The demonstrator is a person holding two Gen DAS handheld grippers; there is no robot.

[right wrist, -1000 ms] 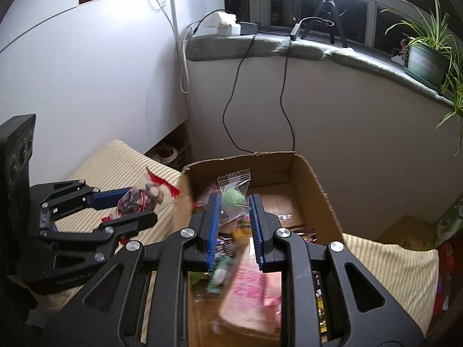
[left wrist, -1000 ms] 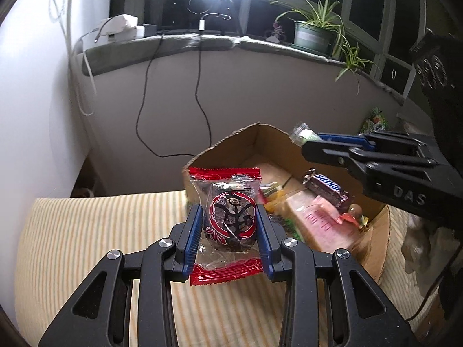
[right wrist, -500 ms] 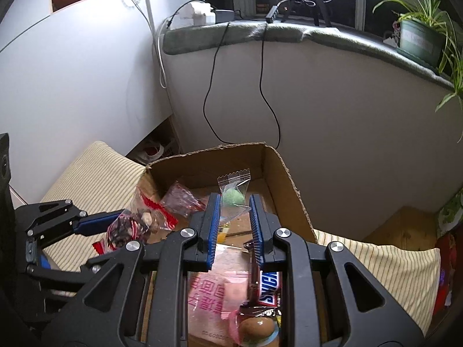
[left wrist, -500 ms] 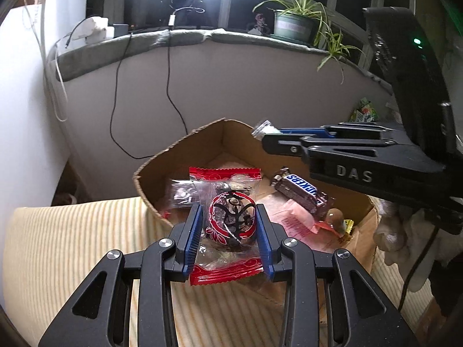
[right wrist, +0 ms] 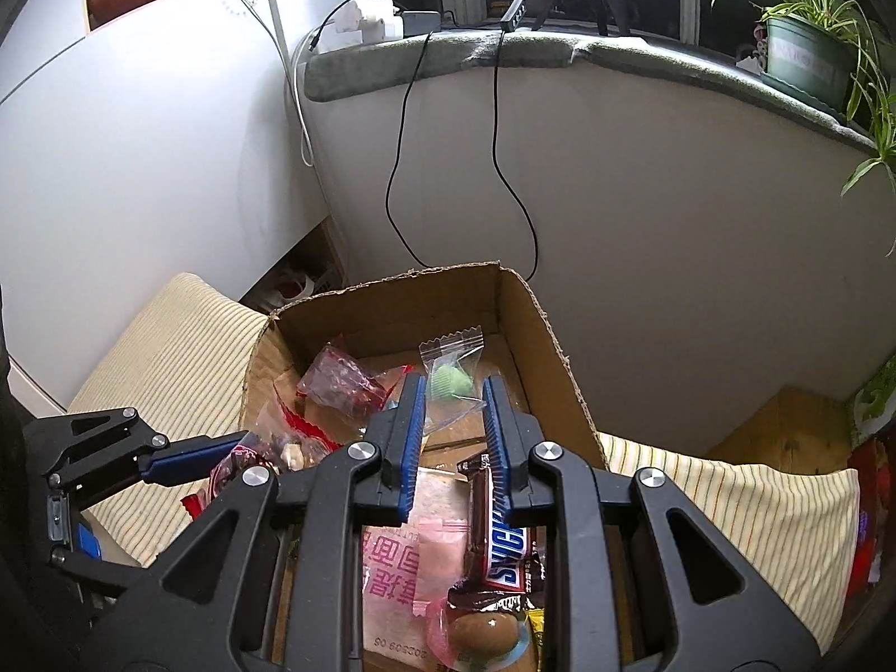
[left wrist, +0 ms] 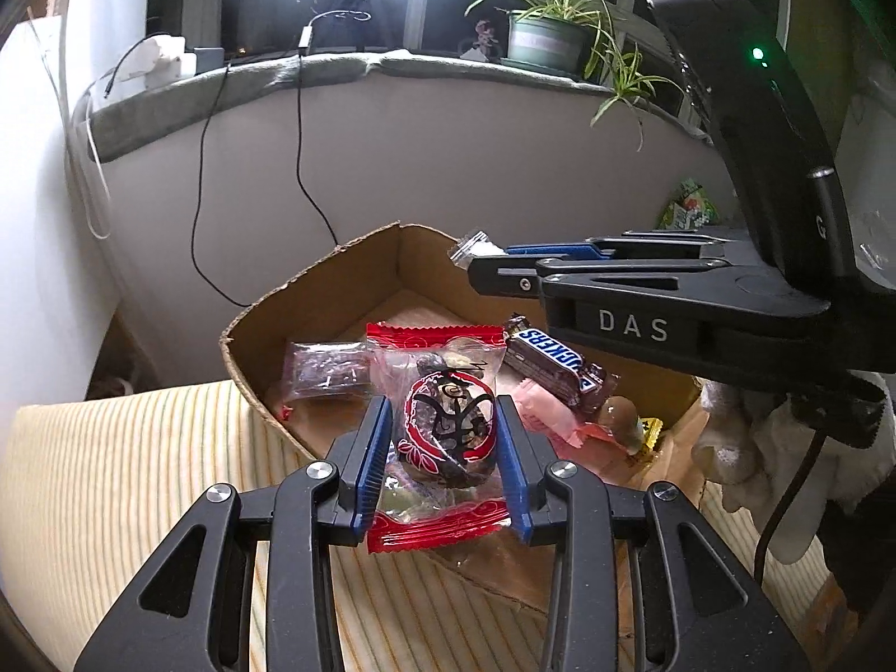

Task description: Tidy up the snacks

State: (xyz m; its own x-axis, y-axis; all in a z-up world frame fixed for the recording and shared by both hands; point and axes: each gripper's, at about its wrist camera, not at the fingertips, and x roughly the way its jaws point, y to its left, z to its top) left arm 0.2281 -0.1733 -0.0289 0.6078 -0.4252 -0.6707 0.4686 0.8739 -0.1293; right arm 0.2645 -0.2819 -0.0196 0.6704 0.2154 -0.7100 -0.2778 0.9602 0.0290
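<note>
Snacks fill both our grippers; our left gripper (left wrist: pixel 442 462) is clamped on a red-edged clear packet (left wrist: pixel 442 437) at the cardboard box's (left wrist: pixel 313 302) near corner — our right gripper (right wrist: pixel 451 428), jaws narrow, pinches a clear packet with a green sweet (right wrist: pixel 451 378) over the box; beneath its fingers lie a Snickers bar (right wrist: pixel 504 543) and a pink packet (right wrist: pixel 403 571).

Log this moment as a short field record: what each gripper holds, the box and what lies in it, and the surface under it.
left gripper: shut on red-edged snack packet, at the box's near edge
right gripper: shut on clear packet with green sweet, over the box
box: open cardboard box
in box: Snickers bar, pink packet, dark clear packet
surface: striped cushion
</note>
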